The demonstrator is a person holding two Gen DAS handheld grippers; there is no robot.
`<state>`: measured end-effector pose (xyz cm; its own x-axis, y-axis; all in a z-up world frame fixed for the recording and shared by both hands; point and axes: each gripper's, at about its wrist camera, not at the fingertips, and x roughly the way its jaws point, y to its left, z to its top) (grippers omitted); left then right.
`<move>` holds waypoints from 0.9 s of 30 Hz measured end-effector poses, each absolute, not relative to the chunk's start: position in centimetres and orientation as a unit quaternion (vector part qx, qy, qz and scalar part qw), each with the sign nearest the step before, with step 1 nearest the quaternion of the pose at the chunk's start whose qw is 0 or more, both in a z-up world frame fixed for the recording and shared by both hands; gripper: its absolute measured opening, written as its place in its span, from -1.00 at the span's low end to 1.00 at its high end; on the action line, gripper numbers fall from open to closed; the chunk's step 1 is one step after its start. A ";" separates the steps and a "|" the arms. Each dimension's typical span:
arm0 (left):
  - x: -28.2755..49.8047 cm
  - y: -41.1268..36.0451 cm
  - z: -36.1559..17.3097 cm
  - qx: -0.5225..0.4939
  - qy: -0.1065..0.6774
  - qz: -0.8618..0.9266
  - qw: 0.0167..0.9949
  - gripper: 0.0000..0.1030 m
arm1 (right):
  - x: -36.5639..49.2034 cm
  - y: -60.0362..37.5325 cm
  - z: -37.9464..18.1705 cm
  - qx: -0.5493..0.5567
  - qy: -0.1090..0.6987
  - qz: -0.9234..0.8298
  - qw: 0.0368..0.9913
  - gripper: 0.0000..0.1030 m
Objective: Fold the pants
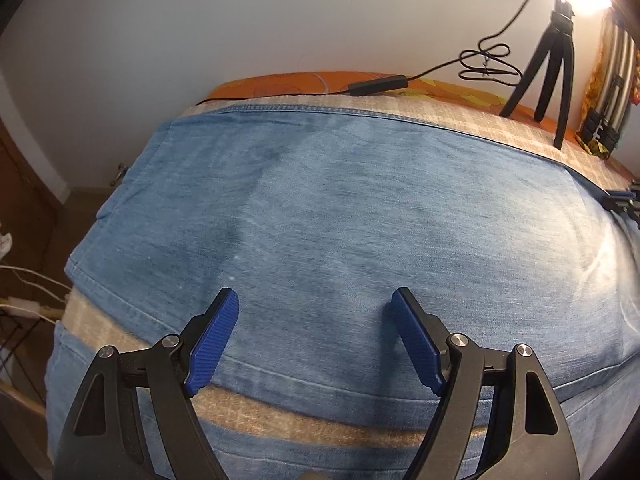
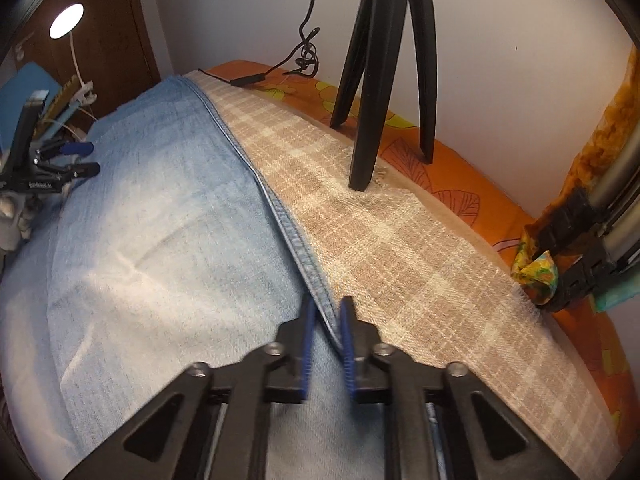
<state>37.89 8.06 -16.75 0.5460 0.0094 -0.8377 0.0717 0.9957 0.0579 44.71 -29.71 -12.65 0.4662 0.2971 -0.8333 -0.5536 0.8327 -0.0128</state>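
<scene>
Pants point(image 1: 340, 220) of pale blue denim lie spread flat across a beige plaid blanket point(image 2: 420, 248), which in turn covers an orange floral sheet point(image 2: 472, 196) against a white wall point(image 1: 240, 20); in the left wrist view the denim fills most of the frame, with a second band of the same cloth nearer the camera and a strip of blanket showing between the two. A stitched seam runs along the far edge of the pants, parallel to the wall.

A black tripod point(image 2: 384, 72) stands with one foot on the blanket and the others on the sheet, well apart from the denim. A black cable point(image 1: 480, 60) hangs down the wall in a loose coil and runs to a small inline box resting on the sheet's far edge.

The left gripper point(image 1: 314, 304) hovers above the near hem with its blue-padded fingers spread wide – nothing between them. The right gripper point(image 2: 327, 332) is closed down around the seamed edge of the pants, the denim edge passing up between its narrow-set pads; whether both pads press the cloth cannot be told for certain. From the right wrist camera the left gripper appears at far left, over the opposite end of the pants
</scene>
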 end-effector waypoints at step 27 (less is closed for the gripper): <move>43.9 15.8 -13.8 -0.175 0.500 0.054 0.847 0.62 | 31.8 -26.9 -6.7 -0.182 0.384 0.265 0.865 -0.97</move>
<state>43.90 15.79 -13.85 0.4950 -0.0826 -0.8650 -0.2663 0.9331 -0.2415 31.78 -26.93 -6.75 0.5643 0.3184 -0.7617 -0.5980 0.7937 -0.1114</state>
